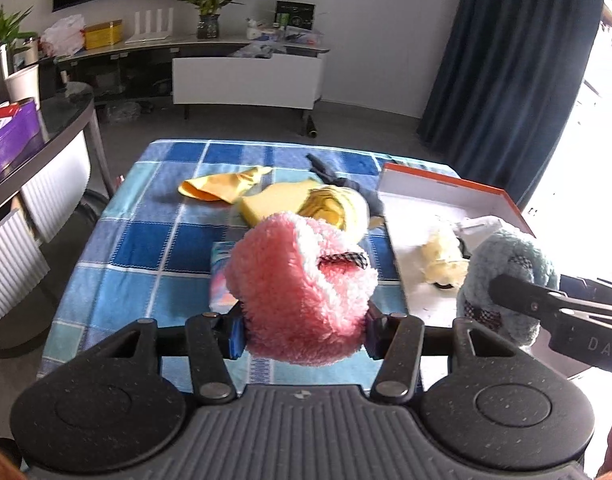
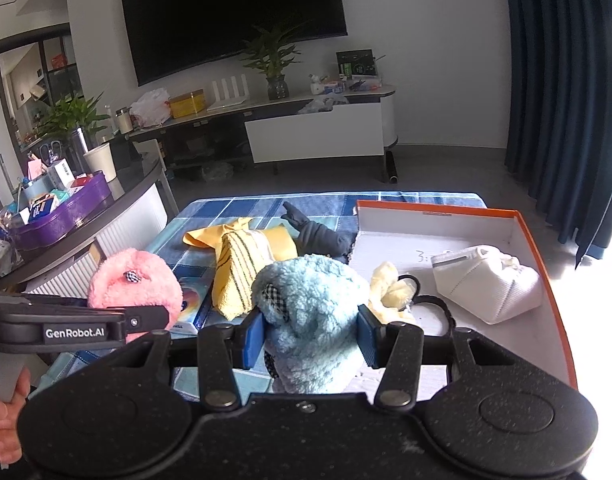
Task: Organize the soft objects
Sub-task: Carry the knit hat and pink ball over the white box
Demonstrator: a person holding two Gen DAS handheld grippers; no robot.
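My left gripper (image 1: 303,330) is shut on a pink fluffy slipper (image 1: 301,284), held above the blue checked cloth (image 1: 145,240). My right gripper (image 2: 312,336) is shut on a light blue fluffy slipper (image 2: 310,312), held near the left edge of the orange-rimmed white box (image 2: 546,280). In the left wrist view the blue slipper (image 1: 510,276) hangs at the right beside the box (image 1: 446,196); in the right wrist view the pink slipper (image 2: 133,284) sits at the left. On the cloth lie a yellow striped towel (image 2: 241,264), a yellow cloth (image 1: 221,188) and a dark grey glove (image 2: 318,232).
Inside the box lie a white mask (image 2: 486,284), a pale yellow plush item (image 2: 390,288) and a black hair tie (image 2: 430,312). A small colourful packet (image 2: 193,308) lies on the cloth. A dark round table (image 2: 85,216) with a purple tin stands left. A person's hand (image 2: 5,412) holds the left gripper.
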